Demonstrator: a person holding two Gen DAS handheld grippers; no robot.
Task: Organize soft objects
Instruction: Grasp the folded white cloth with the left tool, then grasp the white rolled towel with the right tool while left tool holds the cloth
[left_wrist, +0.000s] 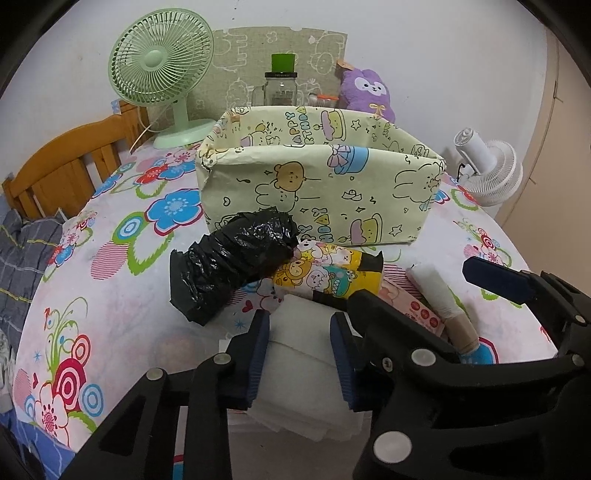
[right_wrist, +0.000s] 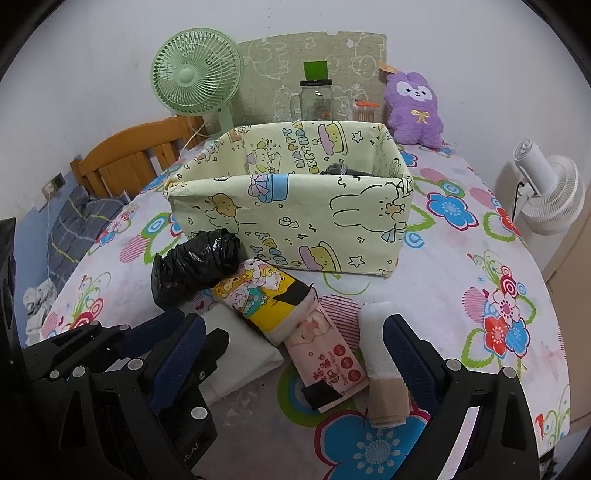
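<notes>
My left gripper (left_wrist: 301, 354) is shut on a white folded cloth (left_wrist: 299, 332) at the near edge of the floral table (left_wrist: 122, 314). Beyond it lie a black plastic bundle (left_wrist: 229, 266), a yellow cartoon tissue pack (left_wrist: 325, 277), a pink tissue pack (right_wrist: 328, 354) and a white roll with a beige end (right_wrist: 376, 332). My right gripper (right_wrist: 295, 354) stands wide open over the pink pack, its right pad beside the white roll. The pale yellow birthday-print box (right_wrist: 295, 221) stands open-topped behind them, with something dark grey (right_wrist: 340, 170) inside.
Behind the box stand a green fan (left_wrist: 159, 74), a glass jar with a green cap (right_wrist: 316, 99) and a purple plush toy (right_wrist: 413, 107). A white fan (right_wrist: 546, 192) stands off the table's right side. A wooden headboard (left_wrist: 66, 162) and bedding lie to the left.
</notes>
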